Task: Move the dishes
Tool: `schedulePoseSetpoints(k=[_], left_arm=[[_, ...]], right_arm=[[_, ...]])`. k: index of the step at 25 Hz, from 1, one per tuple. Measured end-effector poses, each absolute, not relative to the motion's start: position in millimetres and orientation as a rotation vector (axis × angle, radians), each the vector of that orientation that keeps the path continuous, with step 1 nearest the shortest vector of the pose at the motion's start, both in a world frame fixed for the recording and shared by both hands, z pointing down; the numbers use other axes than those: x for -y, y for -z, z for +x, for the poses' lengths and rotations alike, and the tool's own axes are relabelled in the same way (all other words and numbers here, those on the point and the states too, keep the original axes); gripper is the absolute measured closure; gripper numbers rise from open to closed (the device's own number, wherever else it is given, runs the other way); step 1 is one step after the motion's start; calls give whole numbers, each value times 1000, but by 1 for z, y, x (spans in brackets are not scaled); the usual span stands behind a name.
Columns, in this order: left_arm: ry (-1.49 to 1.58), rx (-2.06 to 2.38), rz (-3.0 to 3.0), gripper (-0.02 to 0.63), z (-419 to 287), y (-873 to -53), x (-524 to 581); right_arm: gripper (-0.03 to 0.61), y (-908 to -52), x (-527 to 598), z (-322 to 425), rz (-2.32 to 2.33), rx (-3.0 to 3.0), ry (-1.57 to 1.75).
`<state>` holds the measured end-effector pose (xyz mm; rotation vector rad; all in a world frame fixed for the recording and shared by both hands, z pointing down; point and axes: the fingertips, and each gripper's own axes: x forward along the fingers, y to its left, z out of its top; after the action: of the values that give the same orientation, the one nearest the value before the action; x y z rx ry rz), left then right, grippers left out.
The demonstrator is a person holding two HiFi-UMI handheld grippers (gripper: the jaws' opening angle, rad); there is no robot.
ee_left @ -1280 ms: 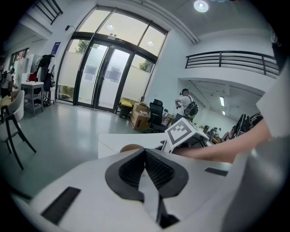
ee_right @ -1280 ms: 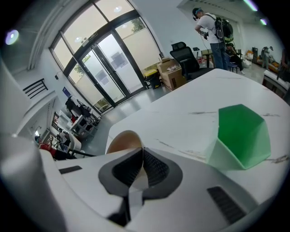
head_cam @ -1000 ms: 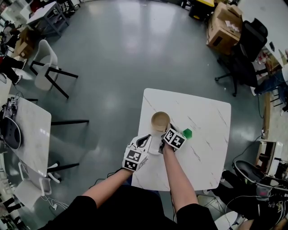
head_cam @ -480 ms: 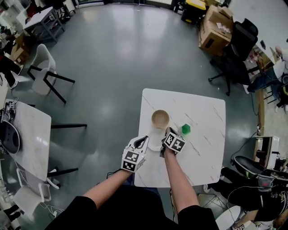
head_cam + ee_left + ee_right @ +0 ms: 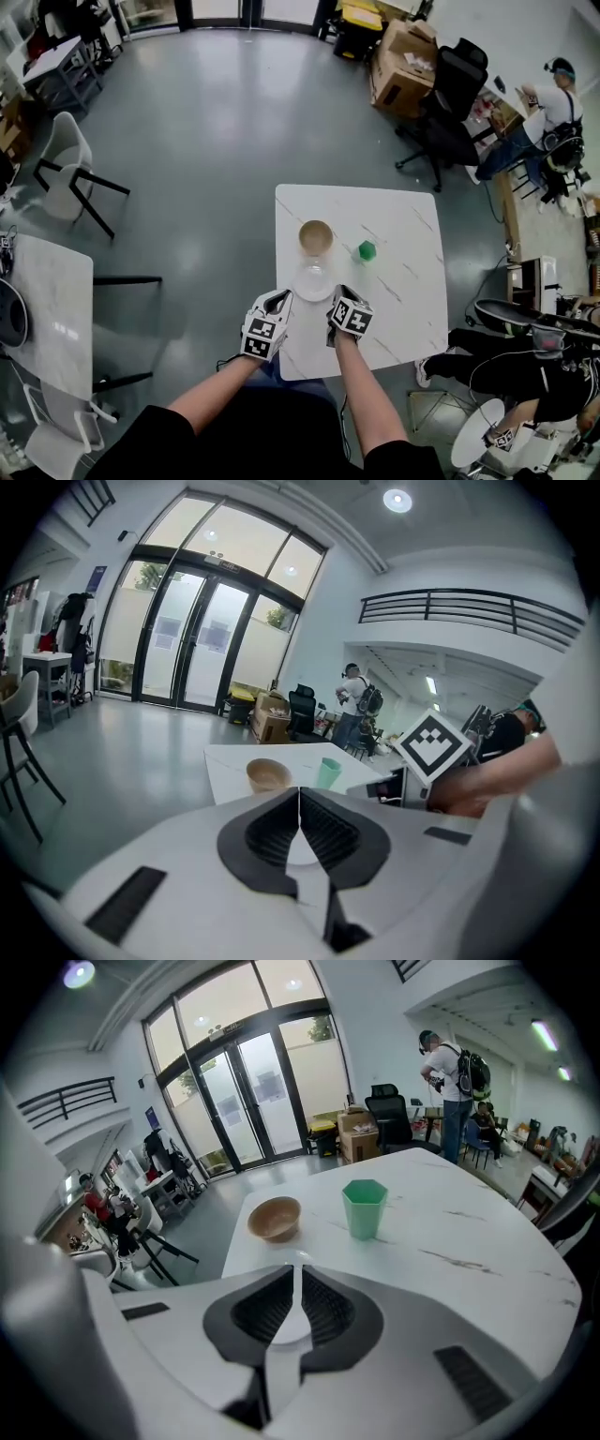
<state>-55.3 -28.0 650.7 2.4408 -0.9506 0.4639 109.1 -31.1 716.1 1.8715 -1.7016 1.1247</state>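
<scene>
— Where are the dishes found?

— A white plate (image 5: 314,279) is seen lying flat on the white marble table (image 5: 403,309), just on the person's side of the tan bowl (image 5: 316,237). Whether plate and bowl touch cannot be told. A green cup (image 5: 367,250) is stood upright to the right of the bowl, apart from it.

— Is anything gripped?

— Nothing is. The jaws of the left gripper (image 5: 300,797) are seen pressed together, with no object caught between them. This gripper is held nearer the person than the bowl and to its left, by the table's left edge and short of the plate. The jaws of the right gripper (image 5: 294,1274) are likewise drawn together, save for a thin seam through which only white is seen. It is held nearer the person than the bowl and slightly to its right, just beside the plate's near rim.

— And farther out?

— Beyond the bowl, well off the table, a black office chair (image 5: 450,103) and an open cardboard box (image 5: 403,56) are set on the grey floor. A standing person (image 5: 560,98) is seen farther right. Far to the bowl's left, a white chair (image 5: 70,173) and a second marble table (image 5: 47,309) are placed.
</scene>
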Motion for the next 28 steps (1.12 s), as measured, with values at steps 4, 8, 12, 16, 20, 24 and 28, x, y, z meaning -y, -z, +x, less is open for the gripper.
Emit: schedulePoseSetpoints(k=[4, 8, 12, 16, 20, 24, 28], left_arm=[[-508, 901, 2453, 595, -62, -667, 17], [-515, 910, 2471, 595, -63, -678, 15], [-552, 897, 2412, 594, -50, -693, 26], [-599, 873, 2340, 594, -34, -722, 35], [-621, 891, 2274, 594, -27, -751, 47], [-717, 939, 2229, 592, -24, -776, 64], [-774, 959, 2161, 580, -20, -796, 78]], right_arm=[[536, -715, 7, 108, 1883, 1698, -1119], [485, -733, -5, 108, 1824, 1723, -1122], [483, -757, 6, 114, 1778, 1751, -1175], [481, -773, 16, 122, 1715, 1749, -1250], [476, -793, 24, 130, 1666, 1752, -1296], [476, -807, 37, 132, 1627, 1772, -1347], [476, -819, 46, 131, 1574, 1790, -1387]])
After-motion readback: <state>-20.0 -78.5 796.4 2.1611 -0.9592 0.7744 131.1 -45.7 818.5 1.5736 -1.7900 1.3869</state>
